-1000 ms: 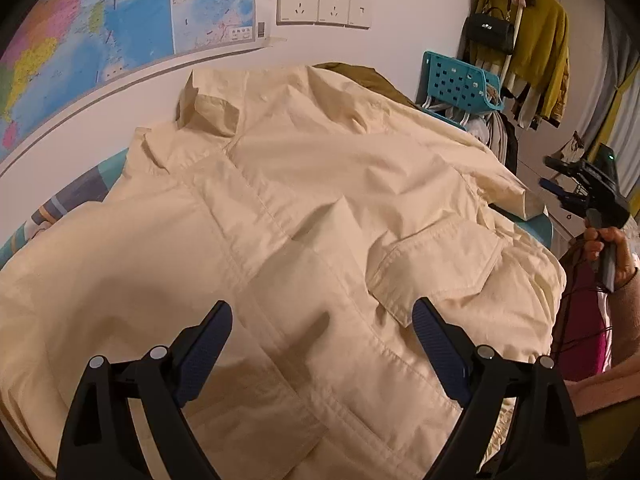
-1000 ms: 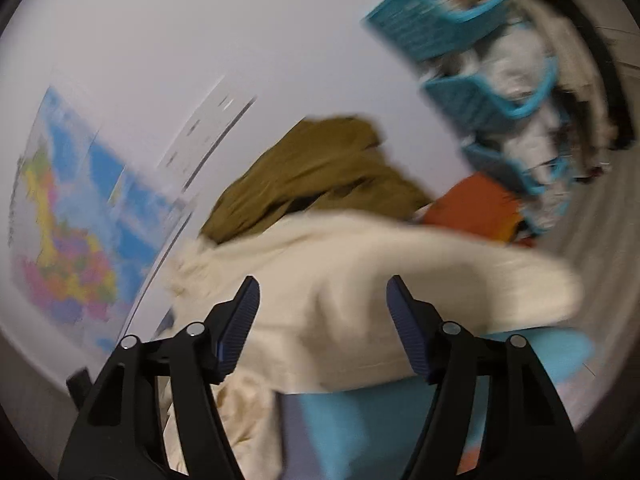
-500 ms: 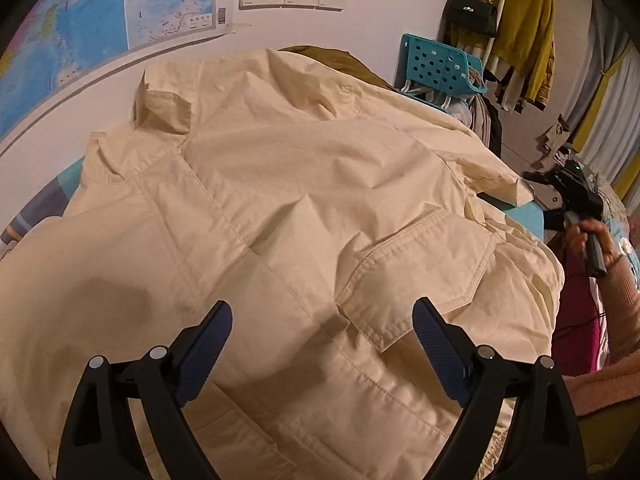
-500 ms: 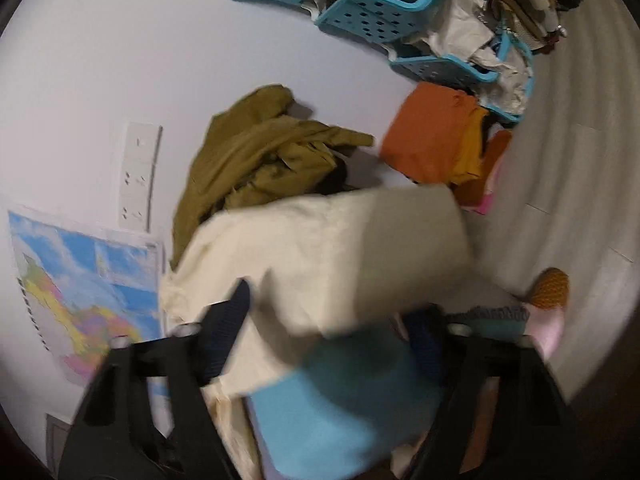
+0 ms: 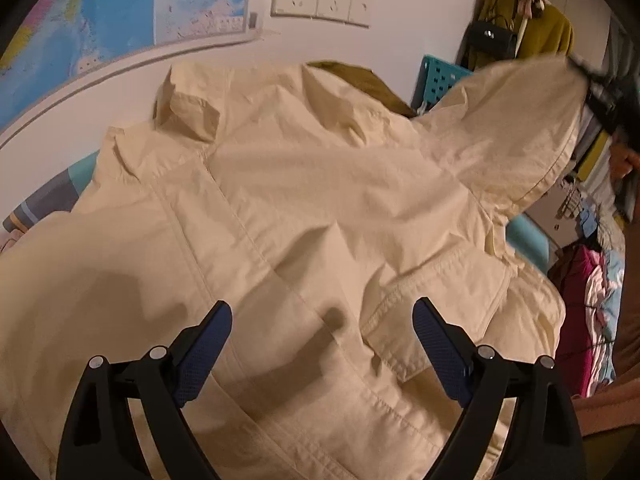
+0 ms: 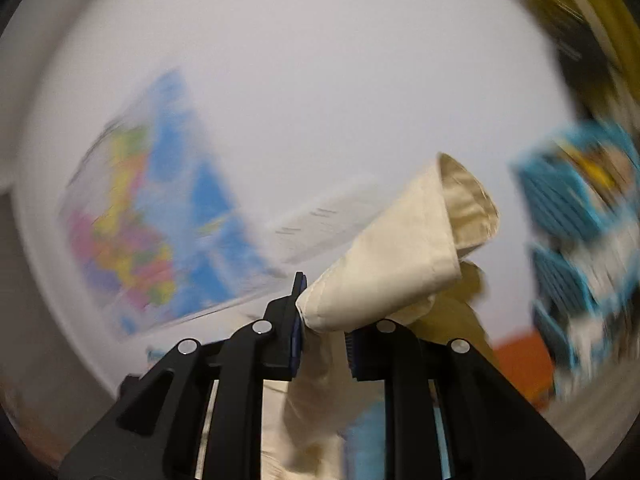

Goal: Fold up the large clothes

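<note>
Lifted since before, right gripper (image 6: 323,332) closing on cream sleeve (image 6: 384,276).

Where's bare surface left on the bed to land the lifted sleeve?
Little bare: the cream cotton jacket covers nearly all. Free patches: a teal strip of bedding right of the jacket, and a striped sliver between its left shoulder and the wall map. Crowded far right: olive garment, turquoise plastic basket.
</note>
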The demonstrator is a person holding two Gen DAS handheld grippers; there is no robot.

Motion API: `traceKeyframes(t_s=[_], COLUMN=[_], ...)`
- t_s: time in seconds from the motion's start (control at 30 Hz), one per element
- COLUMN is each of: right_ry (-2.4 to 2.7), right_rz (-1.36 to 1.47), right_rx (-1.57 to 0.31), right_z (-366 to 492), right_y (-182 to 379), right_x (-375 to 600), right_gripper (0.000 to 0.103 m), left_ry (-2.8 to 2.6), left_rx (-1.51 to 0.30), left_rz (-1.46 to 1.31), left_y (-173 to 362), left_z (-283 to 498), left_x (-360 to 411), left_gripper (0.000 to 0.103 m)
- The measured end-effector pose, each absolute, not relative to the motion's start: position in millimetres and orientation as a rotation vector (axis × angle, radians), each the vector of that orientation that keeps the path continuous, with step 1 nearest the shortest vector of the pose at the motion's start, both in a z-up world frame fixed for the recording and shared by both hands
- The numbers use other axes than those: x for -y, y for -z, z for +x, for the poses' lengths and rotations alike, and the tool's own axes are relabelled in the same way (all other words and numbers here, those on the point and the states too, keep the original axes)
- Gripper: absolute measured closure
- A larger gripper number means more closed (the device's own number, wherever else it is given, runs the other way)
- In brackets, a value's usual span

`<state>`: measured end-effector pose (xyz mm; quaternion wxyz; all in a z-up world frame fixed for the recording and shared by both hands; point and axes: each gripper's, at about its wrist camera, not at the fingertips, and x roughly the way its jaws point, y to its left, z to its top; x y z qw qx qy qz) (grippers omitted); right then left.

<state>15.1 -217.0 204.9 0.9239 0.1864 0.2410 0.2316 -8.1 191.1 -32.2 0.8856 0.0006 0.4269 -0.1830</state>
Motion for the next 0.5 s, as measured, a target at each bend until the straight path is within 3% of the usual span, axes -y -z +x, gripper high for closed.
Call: traceKeyframes(t_s=[0.13, 0.27, 0.5], right_ry=[-0.679, -0.879, -1.073], right_rz=[0.232, 0.098, -0.050], right_rx=[-0.507, -0.576, -0.827], right_z=[29, 40, 44], right_y=[-236, -225, -125], right_x=[126, 15, -139], right_gripper=[0.086, 0.086, 0.086], left_ry=[0.369, 0.328, 0.195], left_rx=[-0.835, -0.778, -0.752], left_rz=[-0.048, -0.111, -0.185], left_y=[20, 9, 10], left_z=[-10, -18, -43], left_x=[-207, -236, -300], left_gripper=[0.015, 0.015, 0.015])
